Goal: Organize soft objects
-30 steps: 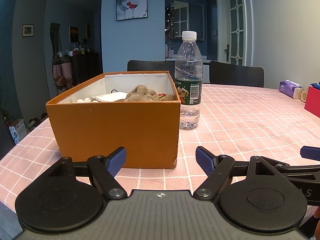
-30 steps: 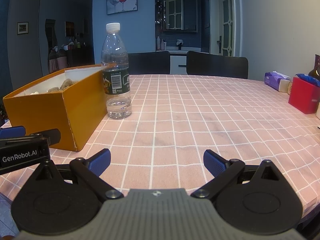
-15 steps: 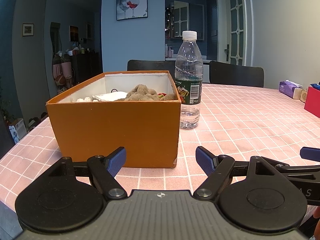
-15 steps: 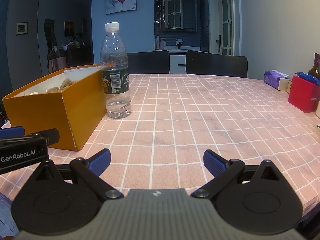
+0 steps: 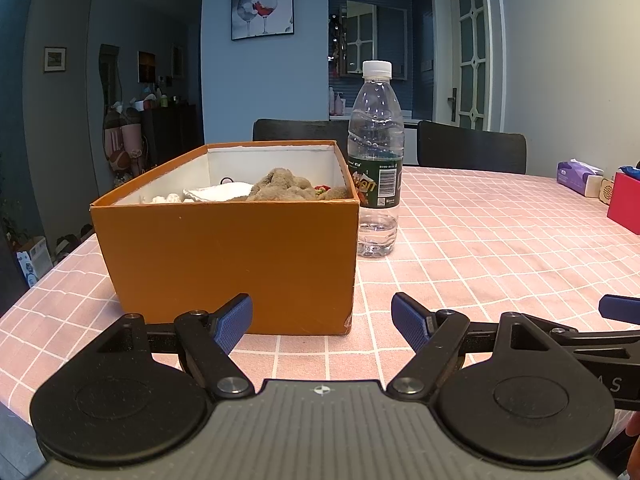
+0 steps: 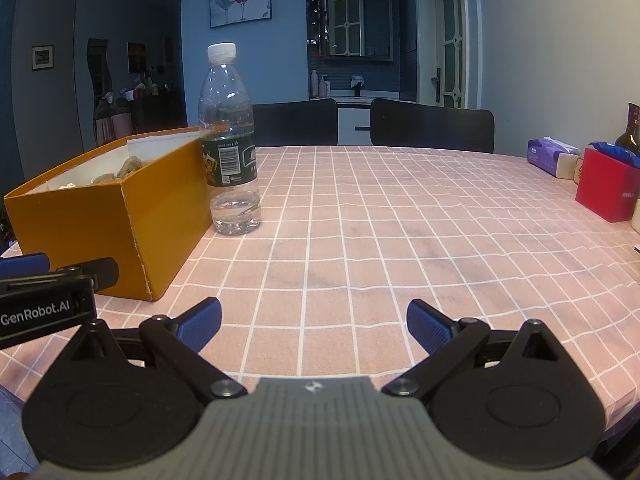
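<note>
Left hand-held gripper (image 5: 322, 322): jaws spread wide, nothing between them, hovering low over the counter (image 5: 500, 248). Right hand-held gripper (image 6: 314, 322): same, wide apart and empty, pointing at bare pink-checked cloth.

Landmark is the orange box (image 5: 236, 256). From my left hand-held gripper it sits dead ahead and slightly left, short end wall facing me, just beyond the fingertips, not touching. Its long axis runs away from me, roughly in line with the left fingers. From my right side the same box is off to the left, so I'm looking at its corner and long side.

Soft objects are already inside the box: a brown plush (image 5: 286, 188) heaped toward the far right of the interior, a white cloth piece (image 5: 218, 192) to its left, some small white bits nearer the left wall, a bit of red and green by the plush that I can't identify. No soft things visible on the counter outside the box in either view.

Water bottle (image 5: 376, 160) stands upright just beside the box's right wall, further back, close enough that I can't tell whether they touch.

Judgement: left hand is the nearer one for anything in the box. Reach means going up and over the near wall, then forward along the long axis. Bottle is the tip-over risk if the right hand swings in.
</note>
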{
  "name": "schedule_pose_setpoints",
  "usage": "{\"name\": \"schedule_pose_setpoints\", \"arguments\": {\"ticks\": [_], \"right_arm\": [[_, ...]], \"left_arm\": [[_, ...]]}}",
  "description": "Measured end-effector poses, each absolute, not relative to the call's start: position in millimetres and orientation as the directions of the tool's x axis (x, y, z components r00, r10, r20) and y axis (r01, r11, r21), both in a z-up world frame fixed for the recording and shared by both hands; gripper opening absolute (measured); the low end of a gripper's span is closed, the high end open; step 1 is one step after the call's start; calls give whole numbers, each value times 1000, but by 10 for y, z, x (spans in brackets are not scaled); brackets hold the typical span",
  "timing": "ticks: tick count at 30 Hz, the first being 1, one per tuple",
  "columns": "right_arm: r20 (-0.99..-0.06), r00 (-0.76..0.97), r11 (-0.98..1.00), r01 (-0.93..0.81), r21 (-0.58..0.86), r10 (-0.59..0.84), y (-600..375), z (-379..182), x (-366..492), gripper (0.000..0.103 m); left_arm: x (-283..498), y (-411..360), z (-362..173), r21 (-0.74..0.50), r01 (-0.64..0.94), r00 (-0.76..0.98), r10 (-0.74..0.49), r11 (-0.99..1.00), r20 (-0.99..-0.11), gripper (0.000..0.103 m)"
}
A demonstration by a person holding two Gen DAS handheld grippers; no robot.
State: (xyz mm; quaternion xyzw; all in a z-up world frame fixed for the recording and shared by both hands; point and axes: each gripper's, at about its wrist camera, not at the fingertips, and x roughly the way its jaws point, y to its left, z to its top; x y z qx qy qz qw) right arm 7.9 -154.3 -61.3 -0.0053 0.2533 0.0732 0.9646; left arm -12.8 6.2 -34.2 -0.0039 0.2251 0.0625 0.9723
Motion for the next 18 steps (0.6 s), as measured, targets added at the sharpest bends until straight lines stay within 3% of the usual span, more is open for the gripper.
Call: {"name": "schedule_pose_setpoints", "arguments": {"ticks": [18], "right_arm": [[-515, 853, 996, -83, 24, 83, -1638, -598, 245, 97]], "left_arm": [[-70, 89, -401, -12, -92, 896, 78, 996, -438, 93]]}}
